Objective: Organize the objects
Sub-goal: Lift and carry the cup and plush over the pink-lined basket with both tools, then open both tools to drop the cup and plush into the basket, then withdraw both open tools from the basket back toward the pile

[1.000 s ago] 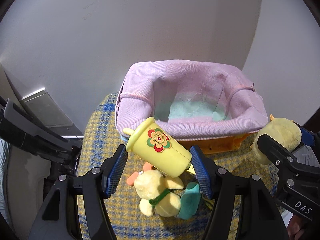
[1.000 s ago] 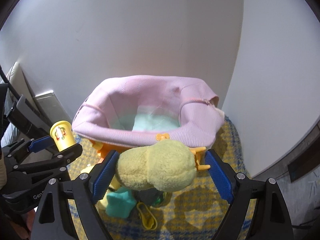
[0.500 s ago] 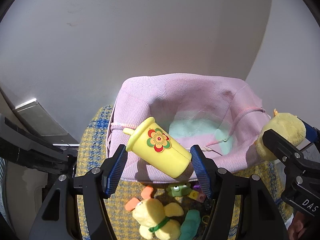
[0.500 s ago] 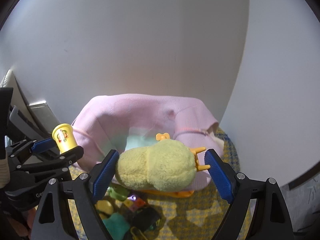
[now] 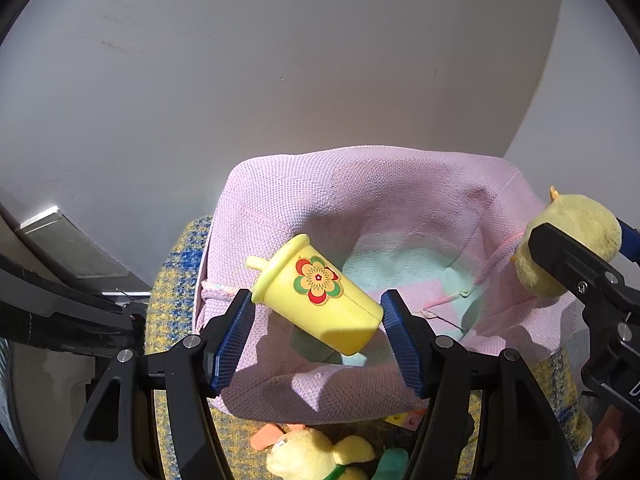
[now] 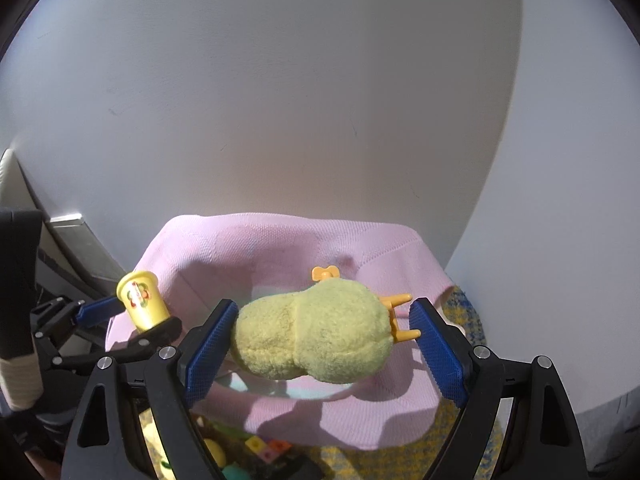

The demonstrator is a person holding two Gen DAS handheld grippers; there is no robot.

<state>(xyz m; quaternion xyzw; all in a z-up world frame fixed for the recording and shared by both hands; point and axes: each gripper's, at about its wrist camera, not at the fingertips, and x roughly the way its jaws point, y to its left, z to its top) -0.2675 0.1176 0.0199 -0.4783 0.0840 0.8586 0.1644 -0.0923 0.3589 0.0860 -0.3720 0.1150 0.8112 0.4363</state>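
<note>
The left tongs (image 5: 318,332) pinch a yellow cup (image 5: 318,298), tilted on its side above the pink basket (image 5: 360,184). The right tongs (image 6: 320,336) pinch a yellow plush toy (image 6: 316,330) over the same opening. Both items appear positioned for dropping inside. Further toys (image 5: 316,456) lie on the checked cloth (image 5: 172,292) below.
</note>
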